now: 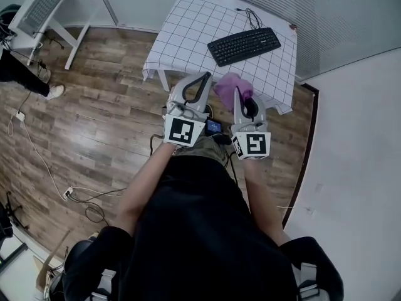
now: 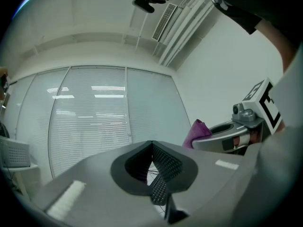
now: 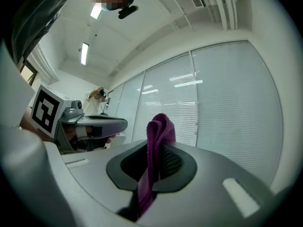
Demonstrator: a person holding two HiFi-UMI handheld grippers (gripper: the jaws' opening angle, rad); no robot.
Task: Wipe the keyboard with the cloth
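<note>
Cloth (image 1: 227,84) clamped in right tool (image 3: 158,167), left tool (image 2: 152,150) closed and empty, keyboard (image 1: 244,46) on table (image 1: 188,30)

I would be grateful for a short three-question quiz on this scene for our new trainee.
1. True or false: the black computer keyboard lies on the table with the white checked cover.
2. Which holds the purple cloth: A) left gripper, B) right gripper?
3. Fill in: the left gripper's jaws are ____, with nothing between them.
Key: 1 true; 2 B; 3 shut.
</note>
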